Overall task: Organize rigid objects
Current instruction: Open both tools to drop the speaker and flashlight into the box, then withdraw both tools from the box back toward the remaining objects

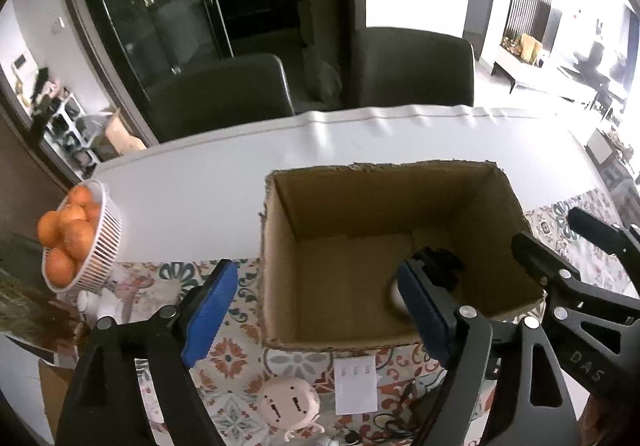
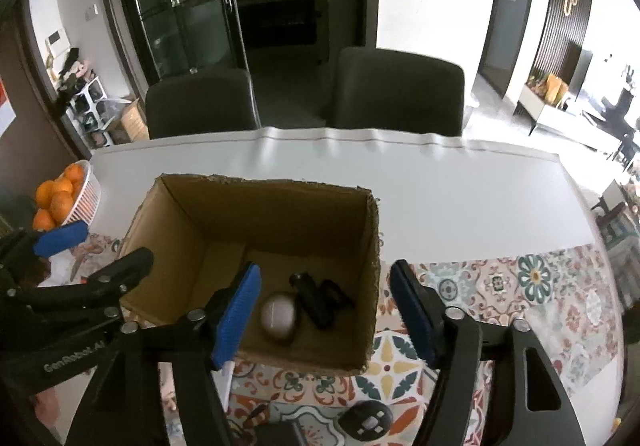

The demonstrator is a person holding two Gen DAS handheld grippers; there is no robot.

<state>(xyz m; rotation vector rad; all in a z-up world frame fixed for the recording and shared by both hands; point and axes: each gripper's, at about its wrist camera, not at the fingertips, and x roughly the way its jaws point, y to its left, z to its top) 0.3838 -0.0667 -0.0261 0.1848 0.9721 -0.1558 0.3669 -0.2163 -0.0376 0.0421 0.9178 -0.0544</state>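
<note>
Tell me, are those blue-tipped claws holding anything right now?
No. The left gripper and right gripper both stand open and empty above the cardboard box.

- The left wrist view sits just behind the left tool [image 1: 316,310] and looks forward and down over the tabletop [image 1: 224,165]; the box [image 1: 360,201] fills the centre right of the frame, close in.
- The right wrist view sits just behind the right tool [image 2: 324,310], facing the same way at a like downward tilt, with the box [image 2: 256,205] close at centre left.
- Both share the box, the orange basket [image 1: 104,242] [image 2: 90,197] at the left edge, two chairs [image 1: 224,93] [image 2: 200,105] across the upper middle, and the patterned cloth [image 1: 236,358] [image 2: 520,286] in the lower frame.
- Each view catches the other tool at its edge: right tool [image 1: 560,246] at the right edge, left tool [image 2: 96,250] at the left.
</note>
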